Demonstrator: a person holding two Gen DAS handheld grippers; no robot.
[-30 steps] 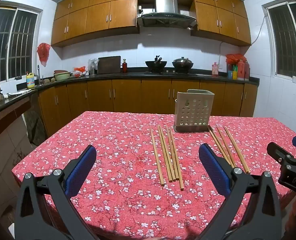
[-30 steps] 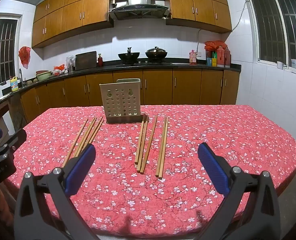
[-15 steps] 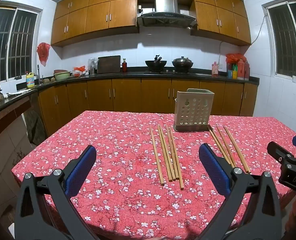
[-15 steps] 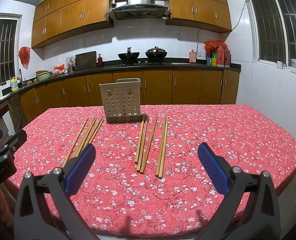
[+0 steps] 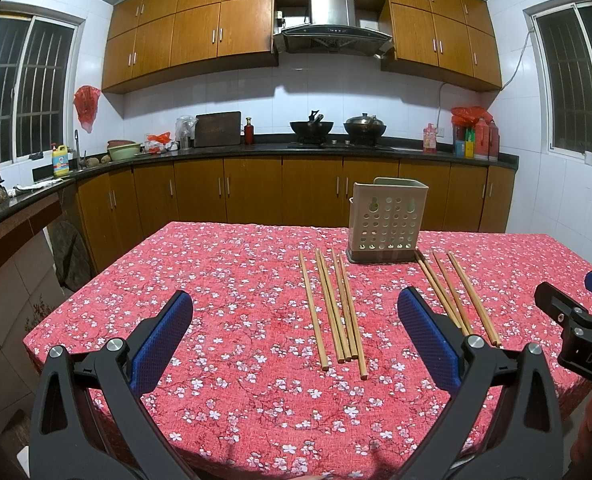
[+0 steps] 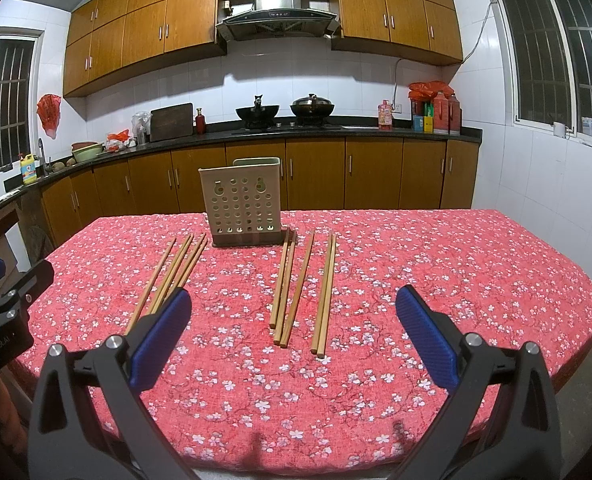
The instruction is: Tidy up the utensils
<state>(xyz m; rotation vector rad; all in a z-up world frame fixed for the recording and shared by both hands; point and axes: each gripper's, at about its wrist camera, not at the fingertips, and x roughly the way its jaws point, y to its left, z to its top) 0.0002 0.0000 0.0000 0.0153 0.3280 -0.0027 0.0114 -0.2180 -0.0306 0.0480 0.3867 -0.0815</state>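
Observation:
Two groups of wooden chopsticks lie on the red floral tablecloth in front of a beige perforated utensil holder. The left group has several sticks; the right group likewise. My left gripper hovers open above the table's near edge, short of the left group, nothing between its blue pads. My right gripper is open too, near the front edge, with the right group's near ends between its fingers' line of sight. Each gripper shows at the other view's edge.
The table stands in a kitchen with wooden cabinets. A counter behind carries woks, bottles and a cutting board. Windows are on both side walls. The tablecloth to the left and to the right of the chopsticks shows bare.

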